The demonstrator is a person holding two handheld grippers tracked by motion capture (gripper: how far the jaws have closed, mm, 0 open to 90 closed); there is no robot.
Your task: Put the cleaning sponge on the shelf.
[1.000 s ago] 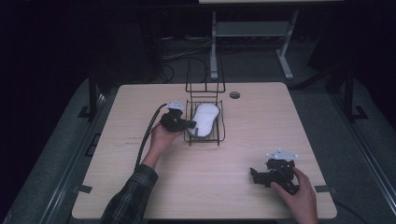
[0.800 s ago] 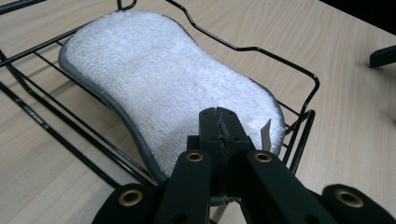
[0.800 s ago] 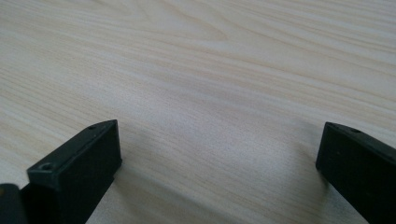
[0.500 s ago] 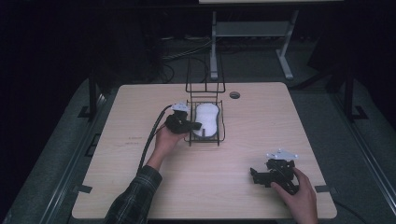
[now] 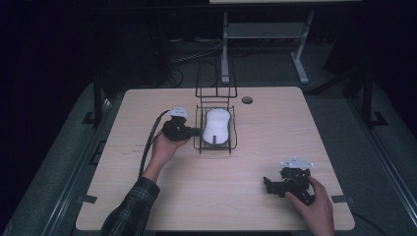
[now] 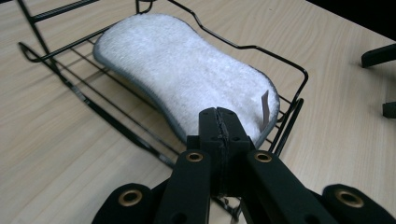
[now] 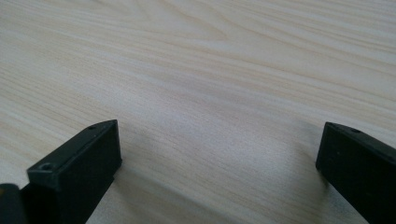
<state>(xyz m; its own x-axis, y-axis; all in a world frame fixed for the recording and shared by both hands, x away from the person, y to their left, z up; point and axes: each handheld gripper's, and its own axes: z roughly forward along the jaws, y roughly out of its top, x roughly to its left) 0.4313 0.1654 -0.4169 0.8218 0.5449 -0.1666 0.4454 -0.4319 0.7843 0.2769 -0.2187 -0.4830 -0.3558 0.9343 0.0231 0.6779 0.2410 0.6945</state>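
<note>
Left gripper [image 5: 196,132]: jaws closed together, empty, tips at the wire basket's [image 5: 198,145] left rim. White sponge pad [image 5: 217,126] lies flat inside the basket, mid-tabletop [image 5: 147,206]. Right gripper [image 5: 269,185]: jaws wide apart, empty, resting near the front right corner.

**Three cameras around the wire basket**

The high view looks forward and down from the person's side, taking in the whole table [image 5: 147,196] with the wire basket [image 5: 215,129] at mid-table; the left gripper view sits close over the basket [image 6: 289,112], looking along its length; the right gripper view faces bare tabletop [image 7: 210,70], very near, well away from the basket; all three share the table.
</note>
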